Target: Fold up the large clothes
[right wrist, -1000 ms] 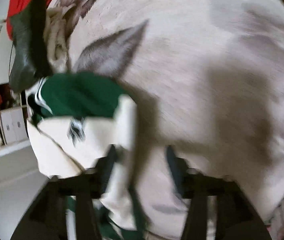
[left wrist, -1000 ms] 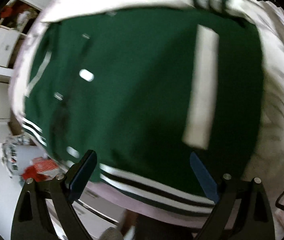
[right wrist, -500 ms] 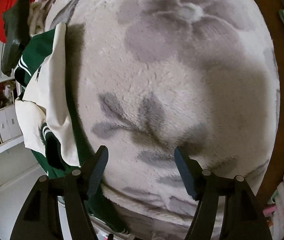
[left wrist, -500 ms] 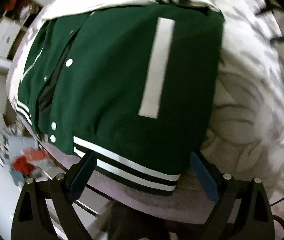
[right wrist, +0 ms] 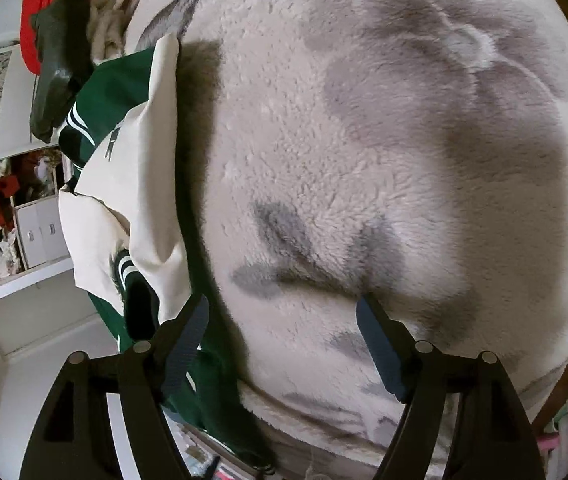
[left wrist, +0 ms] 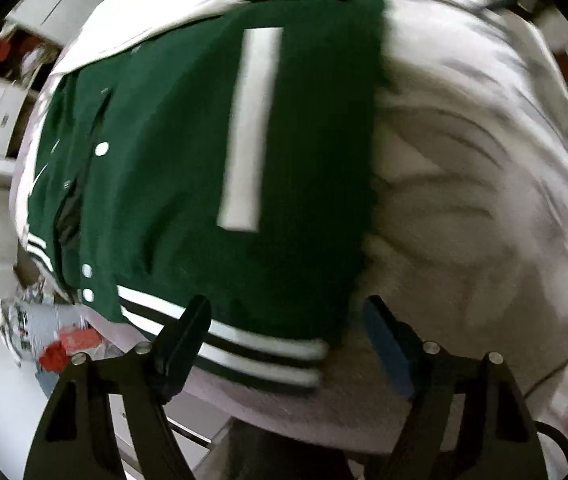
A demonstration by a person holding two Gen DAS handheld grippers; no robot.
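The green jacket lies flat on the fleece blanket for folding; left gripper closing over its striped hem without pinching it, right gripper opening, empty.

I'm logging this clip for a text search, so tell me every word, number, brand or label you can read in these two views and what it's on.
No text can be read for certain.
"1" or a plain bar: the white vertical strip on the green jacket; I cannot tell which.
Dark emblem on the jacket's cream sleeve: too small to read.
Printed packaging below the bed edge: blurred, unreadable.
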